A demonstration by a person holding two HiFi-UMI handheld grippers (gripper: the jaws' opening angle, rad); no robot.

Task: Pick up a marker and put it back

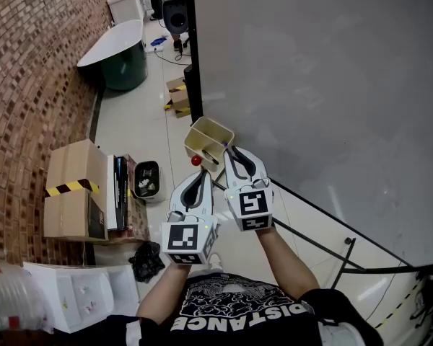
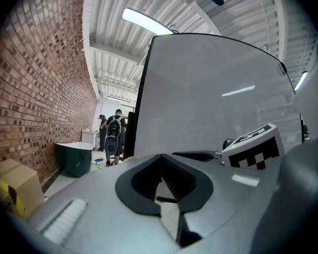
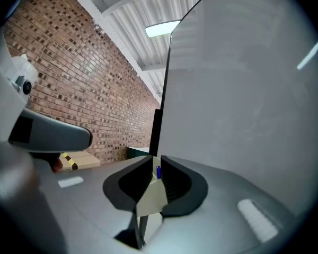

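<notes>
A brick wall (image 1: 29, 85) ran on the left and a whiteboard (image 1: 317, 85) on the right, with a beige box (image 1: 202, 132) at the board's edge. The right claw (image 1: 229, 150) hung over the box, its jaws nearly together and pinching a blue marker (image 3: 158, 172) at their tips. The left claw (image 1: 197, 175), just beside it, was closed on nothing
</notes>
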